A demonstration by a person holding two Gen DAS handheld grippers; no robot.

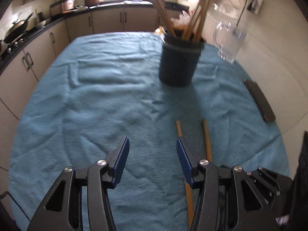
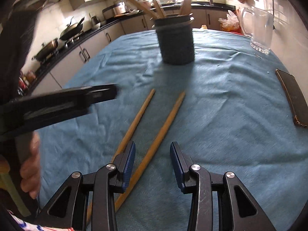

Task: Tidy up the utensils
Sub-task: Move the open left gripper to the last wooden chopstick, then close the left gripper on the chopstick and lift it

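We see blue cloth (image 2: 221,100) on bench, kitchen cupboards (image 1: 107,22) behind; our left tool (image 1: 153,160) and right tool (image 2: 152,163) both released, grasping nothing.

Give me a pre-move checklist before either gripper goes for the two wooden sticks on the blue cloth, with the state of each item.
1. Left gripper open with nothing between its pads: ok.
2. Right gripper open, nothing held: ok.
3. Two wooden sticks lying flat and apart on the blue cloth, left stick and right stick: ok.
4. Right gripper lined up over a stick: not ok; the right stick passes beside its left pad, not centred.
5. Dark holder upright with room among its utensils: upright ok, room cannot tell.
6. Glass jug and phone clear of the sticks: ok.
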